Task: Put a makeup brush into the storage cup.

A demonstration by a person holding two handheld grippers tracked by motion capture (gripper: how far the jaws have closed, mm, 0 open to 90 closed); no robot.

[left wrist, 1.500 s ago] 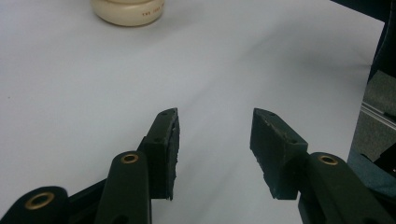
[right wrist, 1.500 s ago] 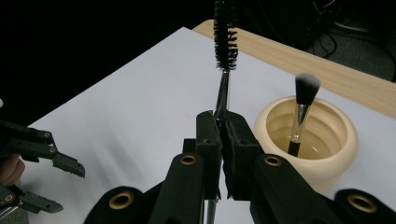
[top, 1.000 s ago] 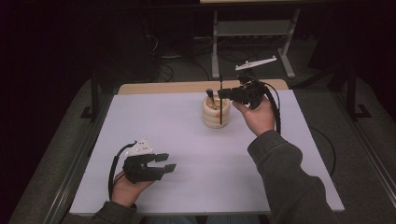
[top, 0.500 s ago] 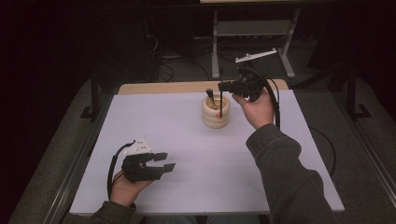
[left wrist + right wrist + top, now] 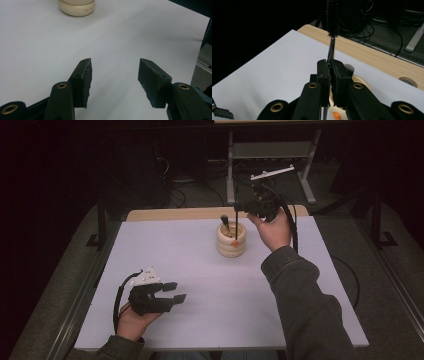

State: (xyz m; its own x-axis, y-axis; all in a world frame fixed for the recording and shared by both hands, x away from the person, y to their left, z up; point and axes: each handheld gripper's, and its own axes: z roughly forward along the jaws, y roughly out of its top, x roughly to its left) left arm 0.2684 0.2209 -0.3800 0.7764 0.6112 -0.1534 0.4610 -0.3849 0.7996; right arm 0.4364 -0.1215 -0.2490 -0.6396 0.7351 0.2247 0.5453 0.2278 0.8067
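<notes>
You have a thin dark brush (image 5: pixel 236 212) upright over the cream ribbed holder (image 5: pixel 231 240), its bristled end up and its orange-tipped end at the holder's mouth. A second dark-headed tool (image 5: pixel 225 224) stands inside the holder, which sits toward the table's far edge.

i count two grippers: the left gripper (image 5: pixel 175 291) and the right gripper (image 5: pixel 239 209). one cream holder (image 5: pixel 231 240) stands on the one white table (image 5: pixel 200 320), made of what looks like three stacked rings, though the view is too dim to be sure. two brushes: one thin brush (image 5: pixel 331 47) between the right jaws, one dark brush (image 5: pixel 225 222) standing in the holder. one orange tip (image 5: pixel 234 242) shows at the holder's mouth.
</notes>
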